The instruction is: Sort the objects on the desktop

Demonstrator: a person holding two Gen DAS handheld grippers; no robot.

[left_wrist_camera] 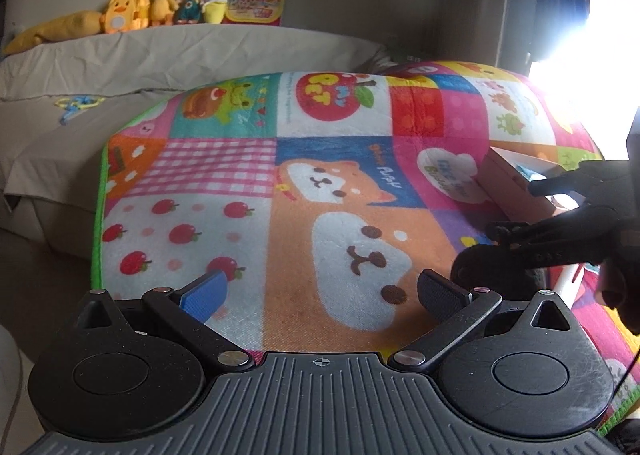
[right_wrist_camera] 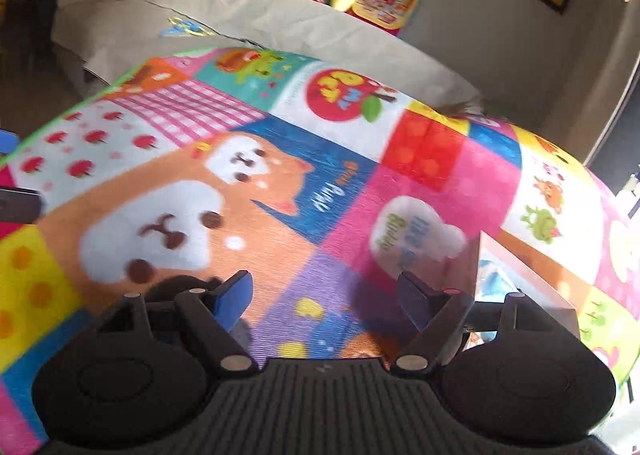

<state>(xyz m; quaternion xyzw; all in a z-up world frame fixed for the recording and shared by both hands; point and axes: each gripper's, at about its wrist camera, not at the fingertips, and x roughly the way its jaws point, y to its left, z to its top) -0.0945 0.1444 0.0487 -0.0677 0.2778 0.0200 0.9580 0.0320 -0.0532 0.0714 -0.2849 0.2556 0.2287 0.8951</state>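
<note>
- Left gripper [left_wrist_camera: 322, 291] jaws apart, nothing between, over the mat [left_wrist_camera: 280, 183].
- Right gripper [right_wrist_camera: 326, 297] jaws apart, empty, above the mat.
- Box [right_wrist_camera: 520, 275] on the mat just right of the right gripper; contents blurred, maybe papers.
- Plush toys [left_wrist_camera: 160, 3] along the sofa back.

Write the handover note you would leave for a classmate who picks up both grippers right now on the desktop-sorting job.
Left gripper: open, empty, over the dog picture on the patchwork play mat.
Right gripper: open, nothing between its pads, over the mat's purple patch, just left of the open box.
Job's things: the box lies on the mat's right side with something blue and white inside; its contents are too hidden to name. A dark object sits under the right gripper in the left view; unclear what.
Done: cannot tell from here.
Left: find any loose items and sort them. The plush toys on the covered sofa look unrelated.
</note>
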